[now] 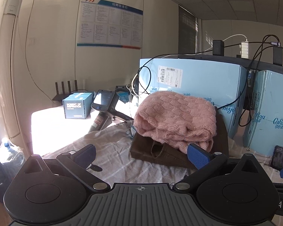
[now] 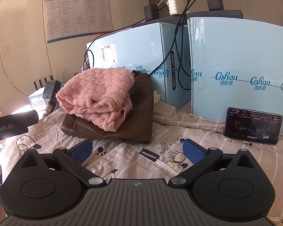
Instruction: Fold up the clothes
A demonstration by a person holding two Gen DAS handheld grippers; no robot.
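A folded pink knit sweater (image 1: 175,116) lies on top of a folded brown garment (image 1: 160,152) on a patterned sheet (image 1: 111,146). My left gripper (image 1: 141,154) is open and empty, just in front of the stack, with its right fingertip near the sweater's front edge. In the right wrist view the pink sweater (image 2: 98,96) and brown garment (image 2: 139,116) sit ahead and to the left. My right gripper (image 2: 137,150) is open and empty above the sheet (image 2: 198,130), a little short of the stack.
Light blue cartons (image 1: 201,82) (image 2: 239,66) stand behind the stack with cables draped over them. A phone (image 2: 252,125) leans on the right carton. A small blue box (image 1: 77,107) and a handheld device (image 1: 103,103) sit at left. The left gripper's handle (image 2: 11,126) shows at left.
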